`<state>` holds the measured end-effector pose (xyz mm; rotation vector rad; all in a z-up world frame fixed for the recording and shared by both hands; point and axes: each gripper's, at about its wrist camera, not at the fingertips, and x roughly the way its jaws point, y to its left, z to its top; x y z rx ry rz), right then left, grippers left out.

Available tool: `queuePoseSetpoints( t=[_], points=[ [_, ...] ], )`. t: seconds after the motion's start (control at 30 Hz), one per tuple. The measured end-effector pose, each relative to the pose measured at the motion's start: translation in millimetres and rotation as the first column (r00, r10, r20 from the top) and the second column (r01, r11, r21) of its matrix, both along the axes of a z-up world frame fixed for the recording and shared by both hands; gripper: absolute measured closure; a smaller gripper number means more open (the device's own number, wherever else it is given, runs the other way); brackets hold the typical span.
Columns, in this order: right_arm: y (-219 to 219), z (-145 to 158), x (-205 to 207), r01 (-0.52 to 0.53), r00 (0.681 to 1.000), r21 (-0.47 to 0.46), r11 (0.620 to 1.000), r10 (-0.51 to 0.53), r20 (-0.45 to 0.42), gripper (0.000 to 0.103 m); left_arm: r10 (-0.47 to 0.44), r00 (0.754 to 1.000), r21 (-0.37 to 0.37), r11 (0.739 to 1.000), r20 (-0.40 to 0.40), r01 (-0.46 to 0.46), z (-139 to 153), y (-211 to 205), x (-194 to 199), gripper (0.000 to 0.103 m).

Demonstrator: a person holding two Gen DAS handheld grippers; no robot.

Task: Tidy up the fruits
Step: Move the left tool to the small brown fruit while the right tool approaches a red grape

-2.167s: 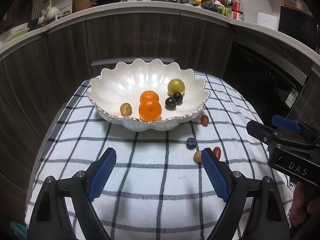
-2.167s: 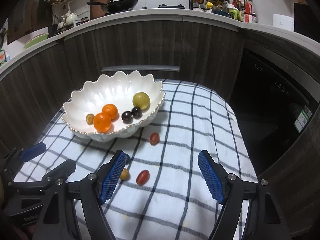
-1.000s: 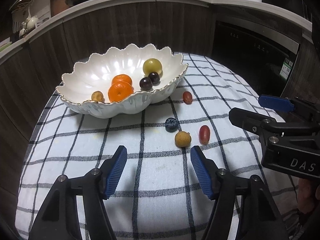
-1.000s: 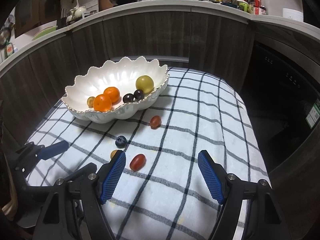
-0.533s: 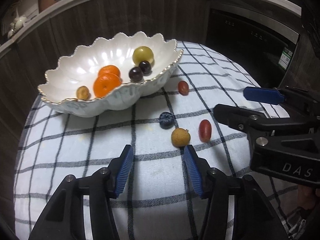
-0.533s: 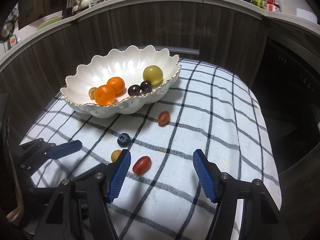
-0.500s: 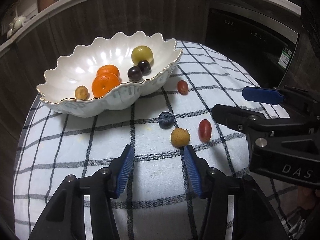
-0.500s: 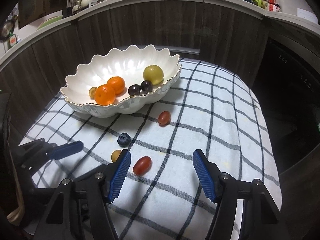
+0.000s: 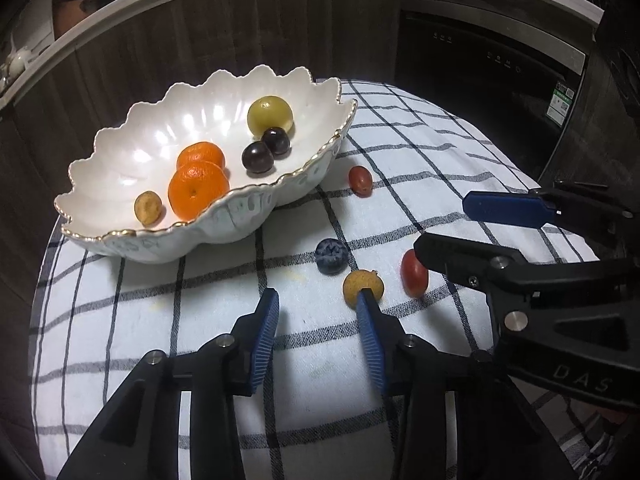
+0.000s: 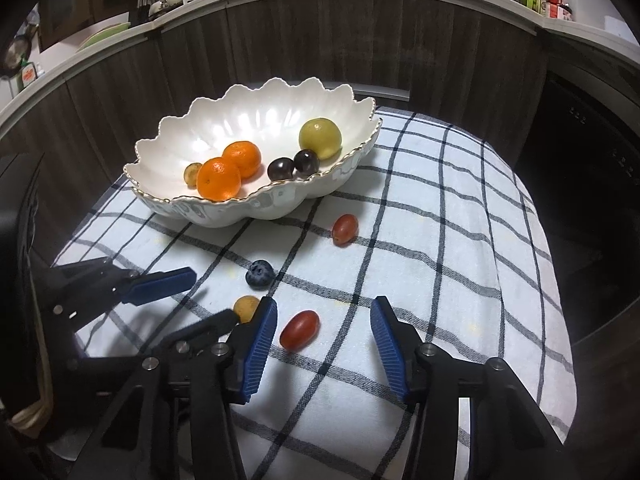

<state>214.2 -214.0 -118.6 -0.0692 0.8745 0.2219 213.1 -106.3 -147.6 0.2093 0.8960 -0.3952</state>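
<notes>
A white scalloped bowl (image 9: pixel 120 168) (image 10: pixel 256 116) on a checked cloth holds two oranges (image 9: pixel 197 190), two dark grapes (image 9: pixel 258 157), a green fruit (image 9: pixel 269 114) and a small tan fruit (image 9: pixel 148 208). On the cloth lie a blueberry (image 9: pixel 330 255) (image 10: pixel 260 274), a tan fruit (image 9: pixel 362 285) (image 10: pixel 245 307), a red grape (image 9: pixel 414 272) (image 10: pixel 300 329) and a second red grape (image 9: pixel 359 180) (image 10: pixel 345 229). My left gripper (image 9: pixel 316 300) is open and empty; its right fingertip touches the tan fruit. My right gripper (image 10: pixel 322 312) is open around the near red grape.
The checked cloth (image 10: pixel 440 240) covers a small table with edges close on all sides. Dark cabinets (image 10: pixel 280 40) and a dark appliance front (image 9: pixel 480 72) stand behind. The right gripper's body (image 9: pixel 540 280) sits close to the right of the loose fruits.
My left gripper has moved forward and narrowed, reaching the tan fruit. My right gripper has moved forward and down toward the near red grape. The fruits have not moved.
</notes>
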Motion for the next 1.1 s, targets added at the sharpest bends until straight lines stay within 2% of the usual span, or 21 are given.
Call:
queuePoseSetpoints(
  t=[0.17, 0.23, 0.67, 0.73, 0.93, 1.0, 1.07, 1.1],
  points=[
    [2, -1, 1, -0.006, 1.000, 0.016, 1.000, 0.006, -0.007, 0.056, -0.038, 0.999, 0.011, 0.999, 0.010, 0.038, 1, -5, -3, 0.063],
    [2, -3, 3, -0.010, 1.000, 0.027, 1.000, 0.011, -0.015, 0.059, -0.047, 0.999, 0.012, 0.999, 0.007, 0.047, 0, -8, -4, 0.063],
    [-6, -15, 15, 0.007, 0.994, 0.140, 0.990, 0.009, -0.112, 0.063, -0.077, 0.996, -0.041, 0.996, -0.044, 0.075, -4, -18, 8, 0.068],
    [-8, -18, 17, 0.017, 0.991, 0.162, 0.987, 0.004, -0.133, 0.070, -0.080, 0.995, -0.047, 0.996, -0.052, 0.078, -4, -19, 8, 0.068],
    [-14, -26, 23, 0.046, 0.983, 0.204, 0.978, -0.007, -0.186, 0.077, -0.072, 0.995, -0.061, 0.996, -0.068, 0.067, -6, -22, 13, 0.070],
    [-14, -27, 24, 0.046, 0.982, 0.207, 0.977, -0.006, -0.191, 0.079, -0.072, 0.994, -0.066, 0.996, -0.077, 0.067, -7, -23, 14, 0.073],
    [-12, -26, 24, 0.031, 0.982, 0.210, 0.977, 0.010, -0.191, 0.085, -0.073, 0.993, -0.071, 0.995, -0.093, 0.067, -9, -24, 15, 0.081],
    [-10, -25, 23, 0.021, 0.982, 0.205, 0.979, 0.018, -0.188, 0.085, -0.075, 0.993, -0.071, 0.995, -0.096, 0.068, -9, -24, 15, 0.081]
  ],
)
